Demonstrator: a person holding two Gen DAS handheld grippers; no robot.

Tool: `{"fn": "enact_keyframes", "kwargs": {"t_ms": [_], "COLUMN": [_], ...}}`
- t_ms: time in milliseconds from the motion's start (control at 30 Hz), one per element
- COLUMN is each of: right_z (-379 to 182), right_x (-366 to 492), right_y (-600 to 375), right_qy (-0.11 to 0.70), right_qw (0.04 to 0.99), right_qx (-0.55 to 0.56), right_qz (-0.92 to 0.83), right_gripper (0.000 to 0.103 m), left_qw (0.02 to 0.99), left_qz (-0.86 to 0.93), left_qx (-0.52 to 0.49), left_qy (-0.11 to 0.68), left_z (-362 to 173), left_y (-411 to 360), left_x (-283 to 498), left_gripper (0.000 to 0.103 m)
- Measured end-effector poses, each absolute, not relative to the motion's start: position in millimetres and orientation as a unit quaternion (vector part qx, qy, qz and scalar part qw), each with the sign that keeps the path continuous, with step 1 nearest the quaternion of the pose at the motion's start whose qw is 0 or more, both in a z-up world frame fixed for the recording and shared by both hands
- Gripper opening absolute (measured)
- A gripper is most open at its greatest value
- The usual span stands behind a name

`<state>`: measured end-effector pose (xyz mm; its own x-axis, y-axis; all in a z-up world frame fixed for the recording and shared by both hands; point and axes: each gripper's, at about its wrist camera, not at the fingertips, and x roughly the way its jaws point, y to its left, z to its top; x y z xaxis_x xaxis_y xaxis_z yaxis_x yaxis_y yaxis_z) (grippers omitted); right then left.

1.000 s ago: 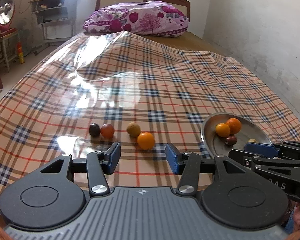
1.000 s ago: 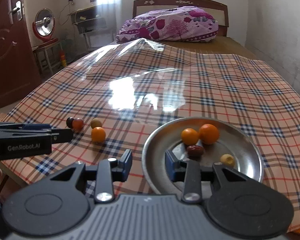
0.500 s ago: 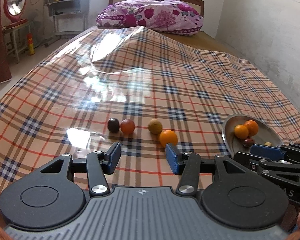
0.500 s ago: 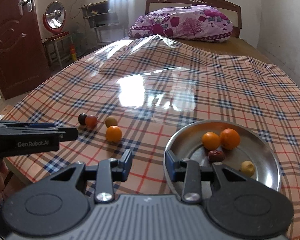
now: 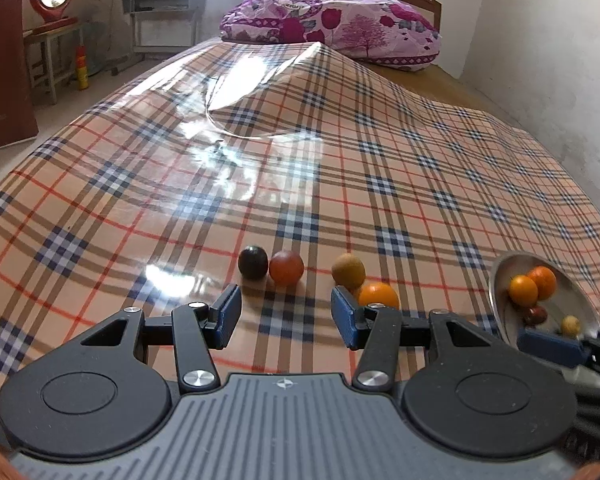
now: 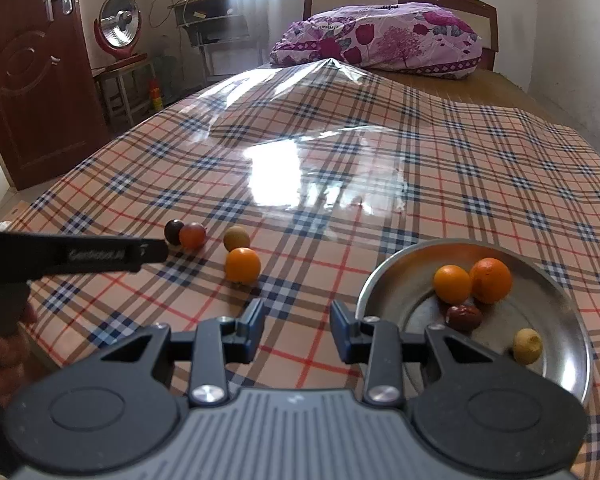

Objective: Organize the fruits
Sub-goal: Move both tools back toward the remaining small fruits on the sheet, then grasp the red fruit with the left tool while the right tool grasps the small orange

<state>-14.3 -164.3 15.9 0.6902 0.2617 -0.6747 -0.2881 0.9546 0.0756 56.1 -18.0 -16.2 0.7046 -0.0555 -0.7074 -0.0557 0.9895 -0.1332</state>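
The left tongs [image 5: 286, 316] hung spread and empty before four loose fruits, nearest the orange [image 5: 378, 295]; the right tongs [image 6: 297, 330], likewise released, waited beside the steel plate [image 6: 400, 280].

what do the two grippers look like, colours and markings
Both match: the left gripper and right gripper have black linkage arms with silver rivets, blue pads on the fingers, round black discs and a ribbed grey body with a small emblem. Seen from the side, the left one carries white GenRobot lettering. No cables show.

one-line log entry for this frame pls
left tool open, empty, facing loose fruit | right tool open, empty | plate: four fruits | cloth: four fruits loose
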Motion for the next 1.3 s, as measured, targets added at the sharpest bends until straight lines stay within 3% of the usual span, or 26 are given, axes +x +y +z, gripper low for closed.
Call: {"fn": "enact_keyframes", "kwargs": {"t_ms": [633, 1067, 1200, 1267, 1300], "right_z": [-1, -1, 0, 1, 1], "right_x": [-1, -1, -1, -1, -2], "right_y": [-171, -176, -177, -177, -176], "right_qy": [0.37, 0.367, 0.364, 0.363, 0.362], "right_qw": [0.916, 0.918, 0.92, 0.92, 0.92], "right_qx": [0.001, 0.013, 0.013, 0.013, 0.013], "right_qz": [0.157, 0.148, 0.147, 0.147, 0.147], "right_gripper": [0.037, 0.037, 0.037, 0.037, 0.037], "left_qw": [0.908, 0.919, 0.916, 0.916, 0.917], "left_qz": [0.079, 0.036, 0.045, 0.052, 0.05], "left_qx": [-0.088, -0.054, -0.04, -0.045, -0.054], "left_qy": [0.401, 0.389, 0.396, 0.396, 0.391], "left_z": [-43, -45, -46, -46, -44], "left_y": [-23, -17, -10, -2, 1], "left_x": [109, 70, 51, 48, 47], "left_gripper": [0.06, 0.048, 0.055, 0.054, 0.06]}}
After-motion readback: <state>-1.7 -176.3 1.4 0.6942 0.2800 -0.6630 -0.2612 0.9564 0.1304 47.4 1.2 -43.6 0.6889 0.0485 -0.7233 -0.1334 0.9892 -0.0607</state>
